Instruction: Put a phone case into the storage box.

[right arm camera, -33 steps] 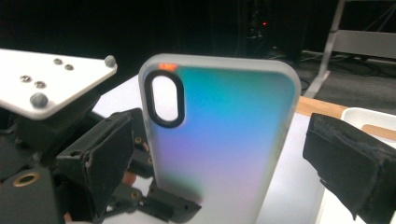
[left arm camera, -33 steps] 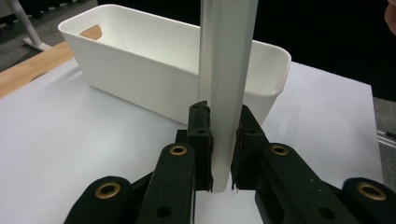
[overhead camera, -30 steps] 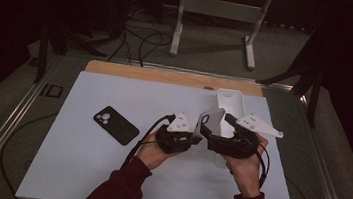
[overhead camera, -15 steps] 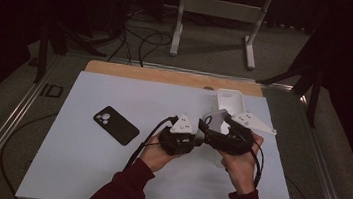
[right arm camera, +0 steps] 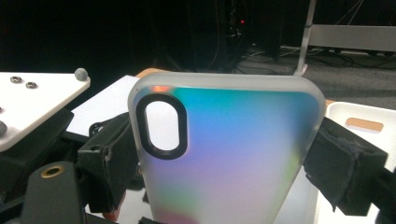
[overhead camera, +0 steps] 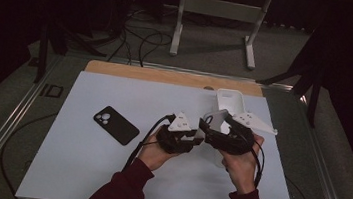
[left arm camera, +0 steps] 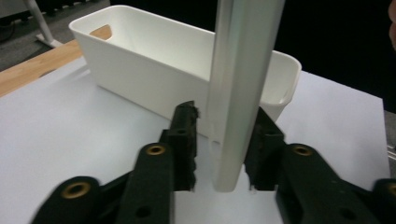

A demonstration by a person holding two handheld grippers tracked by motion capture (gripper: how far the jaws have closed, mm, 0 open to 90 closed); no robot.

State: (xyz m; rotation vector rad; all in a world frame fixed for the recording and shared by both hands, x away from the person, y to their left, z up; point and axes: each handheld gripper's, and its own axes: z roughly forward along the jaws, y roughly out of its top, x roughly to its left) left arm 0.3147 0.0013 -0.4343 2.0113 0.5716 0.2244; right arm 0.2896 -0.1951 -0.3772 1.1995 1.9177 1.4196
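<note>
Two grippers share the case (right arm camera: pixel 224 154): left gripper (left arm camera: pixel 219 154) has just been opening, its near pad clear; right gripper (right arm camera: pixel 219 161) clamps it, so we judge a handover.

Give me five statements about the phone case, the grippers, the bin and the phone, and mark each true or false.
1. The right gripper clamps the phone case across its width. True.
2. The left gripper is closed tight on the case's edge. False: its jaws have just been opening, and a gap shows at one pad.
3. The white bin stands on the white mat behind the case. True.
4. The black phone lies inside the bin. False: it lies on the mat, left of both hands.
5. The case is solid black. False: it is translucent with an iridescent sheen.
</note>
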